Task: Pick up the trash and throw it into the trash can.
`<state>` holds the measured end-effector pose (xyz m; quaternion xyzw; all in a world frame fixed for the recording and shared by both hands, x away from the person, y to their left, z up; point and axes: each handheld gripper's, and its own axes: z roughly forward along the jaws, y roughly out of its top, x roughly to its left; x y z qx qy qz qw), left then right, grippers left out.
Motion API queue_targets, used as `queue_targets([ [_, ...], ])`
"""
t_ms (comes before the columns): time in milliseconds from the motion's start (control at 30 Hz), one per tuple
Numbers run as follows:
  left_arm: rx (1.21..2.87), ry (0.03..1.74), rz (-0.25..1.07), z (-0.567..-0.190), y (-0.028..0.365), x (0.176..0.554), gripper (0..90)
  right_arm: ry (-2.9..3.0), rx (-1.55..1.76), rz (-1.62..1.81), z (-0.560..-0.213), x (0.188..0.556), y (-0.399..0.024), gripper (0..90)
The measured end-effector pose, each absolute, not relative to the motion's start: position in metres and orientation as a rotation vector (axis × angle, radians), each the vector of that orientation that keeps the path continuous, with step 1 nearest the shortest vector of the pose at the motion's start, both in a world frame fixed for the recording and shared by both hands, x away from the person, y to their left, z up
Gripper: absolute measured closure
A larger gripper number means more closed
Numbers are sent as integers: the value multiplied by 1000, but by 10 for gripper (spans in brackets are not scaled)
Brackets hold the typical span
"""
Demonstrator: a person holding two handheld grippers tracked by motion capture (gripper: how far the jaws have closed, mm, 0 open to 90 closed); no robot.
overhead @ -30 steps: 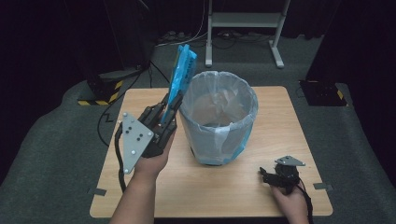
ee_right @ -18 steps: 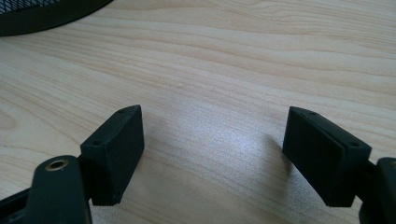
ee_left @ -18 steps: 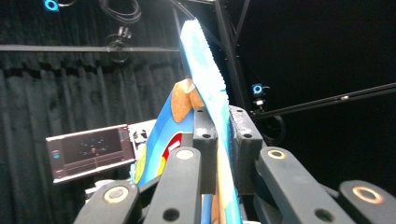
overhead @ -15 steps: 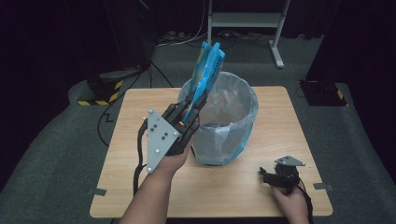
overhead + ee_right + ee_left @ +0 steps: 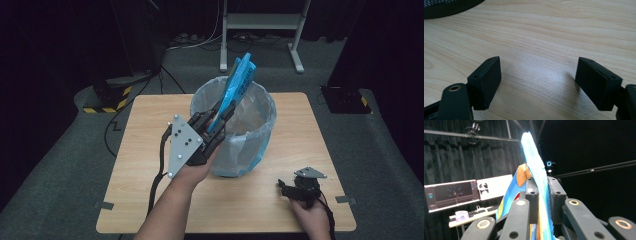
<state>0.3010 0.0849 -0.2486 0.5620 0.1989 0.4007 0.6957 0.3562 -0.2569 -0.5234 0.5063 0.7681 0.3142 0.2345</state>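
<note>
My right gripper [image 5: 295, 189] rests near the table's [image 5: 150, 150] front edge, jaws apart and empty. My left gripper [image 5: 217, 122] is clamped on the blue packet [image 5: 239, 82], though its jaws have just been opening slightly. The packet stands tilted above the bin's [image 5: 260, 145] near rim; loosened too early, I judge it could fall outside.

You see a bright blue packet [image 5: 236, 90] at the frame's centre, with orange and red print on its face in the left gripper view. The bin [image 5: 240, 145] wears a clear, bluish liner. Your table [image 5: 145, 150] is pale wood with fine grain. Both grippers [image 5: 217, 120] [image 5: 285, 189] are black with grey plates.
</note>
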Motion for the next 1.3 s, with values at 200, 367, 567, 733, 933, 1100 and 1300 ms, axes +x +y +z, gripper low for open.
queue_targets([
  [200, 1286, 463, 861, -252, 84, 308, 746, 2108, 1389, 863, -523, 356, -257, 207],
  [367, 1286, 488, 871, -256, 85, 313, 712, 2108, 1386, 862, -523, 356, -257, 208],
  [567, 1287, 506, 884, -259, 86, 316, 690, 2109, 1386, 863, -523, 356, -257, 208],
  [733, 1298, 515, 886, -263, 88, 317, 681, 2109, 1387, 863, -523, 356, -257, 209],
  [933, 1313, 548, 883, -269, 93, 321, 649, 2109, 1385, 863, -523, 356, -257, 209],
  [1100, 1328, 573, 886, -276, 101, 324, 634, 2109, 1384, 862, -523, 356, -257, 209],
  [1300, 1349, 614, 898, -287, 113, 326, 614, 2112, 1384, 864, -523, 356, -257, 211],
])
